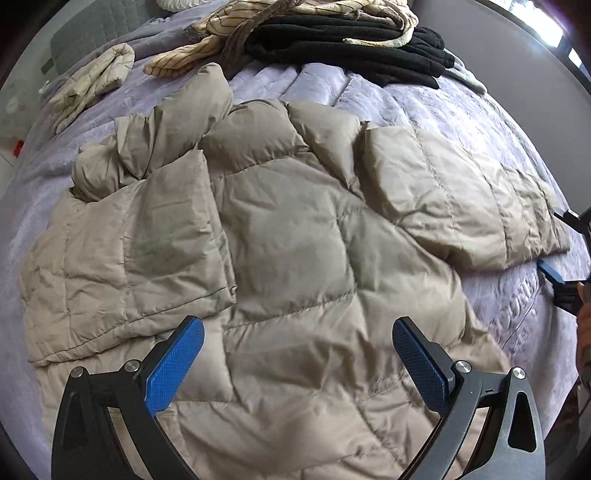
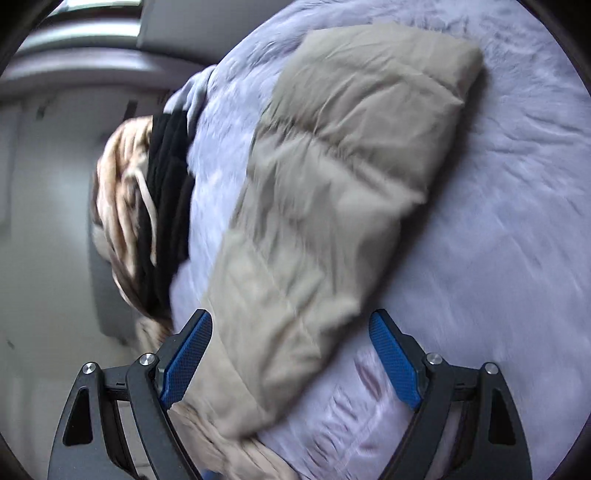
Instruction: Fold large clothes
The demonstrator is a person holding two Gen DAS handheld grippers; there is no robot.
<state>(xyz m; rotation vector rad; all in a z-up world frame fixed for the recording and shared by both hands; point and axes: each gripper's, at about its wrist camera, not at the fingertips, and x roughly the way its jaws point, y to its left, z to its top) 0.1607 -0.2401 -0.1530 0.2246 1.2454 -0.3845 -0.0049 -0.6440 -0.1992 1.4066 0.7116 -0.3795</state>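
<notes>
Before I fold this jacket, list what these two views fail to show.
- Puffer jacket hem: cut off by the left wrist view's bottom edge, behind the left gripper.
- Right gripper: mostly cut off at that view's right edge.
- Jacket sleeve stitching: smeared by motion blur in the right wrist view.
- Black garment: partly hidden under the striped clothes; type unclear.
</notes>
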